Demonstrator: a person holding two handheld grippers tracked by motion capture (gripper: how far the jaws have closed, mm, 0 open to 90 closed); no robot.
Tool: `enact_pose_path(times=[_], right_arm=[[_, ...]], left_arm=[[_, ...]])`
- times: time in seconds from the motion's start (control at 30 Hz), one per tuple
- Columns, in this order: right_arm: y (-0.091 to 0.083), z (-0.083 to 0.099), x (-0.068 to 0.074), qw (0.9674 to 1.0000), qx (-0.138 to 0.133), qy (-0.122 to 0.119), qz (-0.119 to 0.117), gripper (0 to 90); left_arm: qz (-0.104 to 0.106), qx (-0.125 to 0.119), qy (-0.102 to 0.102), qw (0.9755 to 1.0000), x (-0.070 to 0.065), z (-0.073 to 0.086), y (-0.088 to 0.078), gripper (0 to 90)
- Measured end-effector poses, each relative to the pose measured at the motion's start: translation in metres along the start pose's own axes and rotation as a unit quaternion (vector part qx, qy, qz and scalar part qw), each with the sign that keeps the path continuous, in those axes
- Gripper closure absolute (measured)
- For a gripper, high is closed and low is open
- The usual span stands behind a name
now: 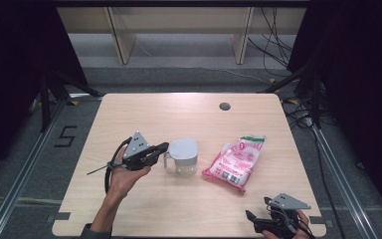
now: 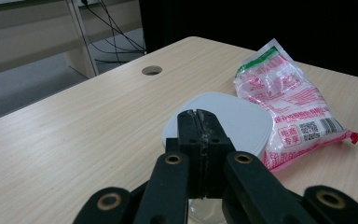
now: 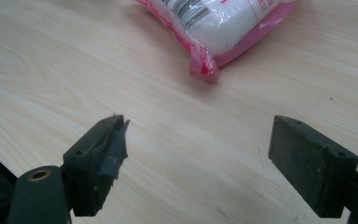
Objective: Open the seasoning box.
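**Item 1. Left gripper** [image 1: 163, 147]. Held in the left hand [image 1: 124, 172], grey three-cornered plate on top, cable trailing toward 7 o'clock. Points toward 3 o'clock in the high view. Sits just at 9 o'clock of the jug, tip at the handle side. In the left gripper view [image 2: 198, 114], jaws closed, pads pressed face to face at the tip with no gap. Cannot tell whether the jug's handle is caught lower down between them.

**Item 2. Jug** [image 1: 183, 159]. Clear body, pale grey lid [image 1: 183, 148], lid on. Stands upright near the middle of the table [image 1: 179, 114], slightly toward 7 o'clock. In the left gripper view, lid [image 2: 242, 121] lies straight beyond the closed tip.

**Item 3. Bag** [image 1: 235, 160]. Pink and white printed plastic, green band at its far end, filled with something white. Lies flat at 3 o'clock of the jug, near it but apart, long axis running from 1 to 7 o'clock. Seen also in the left gripper view [image 2: 289, 102] and at the top of the right gripper view [image 3: 214, 18].

**Item 4. Right gripper** [image 1: 252, 223]. Rests at the table's 5 o'clock corner, well apart from jug and bag. Jaws wide apart in the right gripper view [image 3: 198, 128], bare tabletop between them, nothing held.

**Item 5. Cable hole** [image 1: 224, 106]. Round, dark, at the table's 12 to 1 o'clock edge.
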State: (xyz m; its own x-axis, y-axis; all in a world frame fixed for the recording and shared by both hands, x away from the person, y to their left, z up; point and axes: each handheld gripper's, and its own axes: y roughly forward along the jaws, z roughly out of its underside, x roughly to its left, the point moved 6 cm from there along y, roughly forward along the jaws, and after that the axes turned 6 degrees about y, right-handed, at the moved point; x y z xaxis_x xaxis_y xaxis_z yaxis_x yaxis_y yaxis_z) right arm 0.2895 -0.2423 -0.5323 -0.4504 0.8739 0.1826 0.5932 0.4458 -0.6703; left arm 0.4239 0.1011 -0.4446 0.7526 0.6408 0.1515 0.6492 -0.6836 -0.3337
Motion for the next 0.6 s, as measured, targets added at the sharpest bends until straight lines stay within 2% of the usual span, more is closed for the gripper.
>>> enact_pose_path(times=[0.03,0.07,0.1,0.13,0.27,0.3,0.33,0.4,0.43,0.47,0.5,0.57,0.6], right_arm=[[0.001,-0.001,0.0,1.0,-0.006,-0.001,-0.003,19.8],[0.0,0.0,0.002,0.9999,0.003,0.011,-0.001,19.8],[0.002,-0.002,-0.001,0.9999,-0.006,-0.008,-0.004,19.8],[0.002,-0.002,-0.001,0.9999,-0.005,-0.014,-0.003,19.8],[0.005,-0.004,-0.001,0.9999,-0.008,-0.015,-0.005,19.8],[0.005,-0.005,-0.003,0.9998,-0.004,-0.018,0.003,19.8],[0.004,-0.006,-0.001,0.9999,-0.005,-0.01,-0.002,19.9],[0.006,-0.009,0.001,0.9997,-0.016,-0.013,-0.011,24.7],[0.006,-0.009,0.004,0.9998,-0.016,0.001,-0.008,26.9],[0.008,-0.012,0.002,0.9995,-0.022,-0.02,-0.006,25.8],[0.008,-0.013,0.004,0.9995,-0.024,-0.018,-0.01,25.4],[0.01,-0.016,0.006,0.9992,-0.03,-0.024,-0.01,23.7],[0.01,-0.018,0.008,0.9991,-0.033,-0.022,-0.016,20.0]], left_arm=[[0.0,0.001,-0.007,1.0,-0.001,0.001,0.001,89.0],[0.002,0.0,-0.008,1.0,-0.002,0.001,0.003,89.0],[0.003,0.001,-0.005,1.0,-0.002,0.002,0.005,89.0],[0.0,0.002,-0.008,1.0,-0.001,0.002,0.006,89.0],[0.0,0.009,-0.009,0.9999,0.001,0.006,0.012,89.0],[0.003,0.009,-0.009,0.9999,0.001,0.007,0.013,89.0],[0.004,0.009,-0.011,0.9999,0.0,0.007,0.015,89.0],[0.003,0.017,-0.006,0.9998,-0.002,0.01,0.018,89.0],[0.009,0.017,-0.012,0.9997,-0.003,0.011,0.019,89.0],[0.008,0.018,-0.007,0.9998,-0.003,0.012,0.02,89.0],[0.007,0.019,0.002,0.9998,-0.001,0.012,0.02,89.0],[0.004,0.02,-0.005,0.9998,-0.003,0.012,0.02,89.0],[0.005,0.019,-0.007,0.9998,-0.003,0.012,0.02,88.8]])
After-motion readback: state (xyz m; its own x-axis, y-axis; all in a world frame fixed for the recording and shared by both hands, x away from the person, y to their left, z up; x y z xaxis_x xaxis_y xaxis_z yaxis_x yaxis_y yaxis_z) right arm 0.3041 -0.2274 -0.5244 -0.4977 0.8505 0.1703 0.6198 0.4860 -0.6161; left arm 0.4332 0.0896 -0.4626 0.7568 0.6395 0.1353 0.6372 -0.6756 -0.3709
